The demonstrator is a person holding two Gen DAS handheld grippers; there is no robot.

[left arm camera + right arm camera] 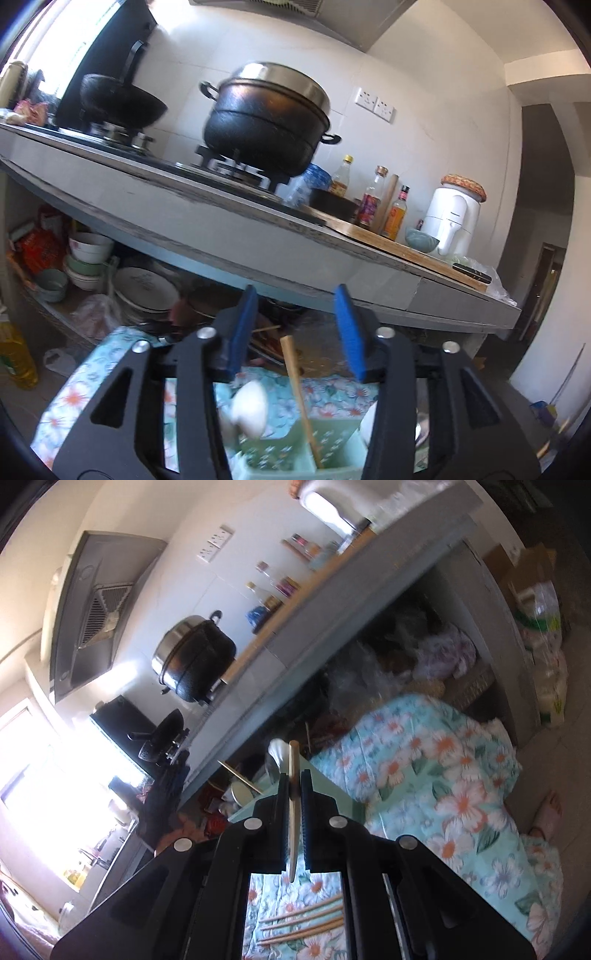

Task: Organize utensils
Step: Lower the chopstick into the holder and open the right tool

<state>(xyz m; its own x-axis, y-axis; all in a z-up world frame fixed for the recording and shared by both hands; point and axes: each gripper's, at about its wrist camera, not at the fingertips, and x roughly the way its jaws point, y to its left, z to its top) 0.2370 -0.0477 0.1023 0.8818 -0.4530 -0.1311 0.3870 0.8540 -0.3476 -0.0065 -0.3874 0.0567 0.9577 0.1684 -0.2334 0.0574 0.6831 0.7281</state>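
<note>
My left gripper point(297, 328) is open and empty, its blue pads wide apart above a green utensil holder point(291, 450). The holder contains a wooden chopstick point(301, 398) standing upright and white ceramic spoons point(249, 408). My right gripper point(294, 790) is shut on a single wooden chopstick point(293, 775) that runs lengthwise between the pads. Beyond its tip are the green holder point(332, 794) and a white spoon point(279, 755). Several loose chopsticks point(303, 921) lie on the floral cloth below the right gripper.
The floral quilt point(443, 775) covers the work surface. A grey counter point(258, 236) carries a black pot point(267, 125), a wok point(118, 98), sauce bottles point(371, 199) and a white appliance point(452, 218). Bowls and plates point(144, 288) fill the shelf beneath.
</note>
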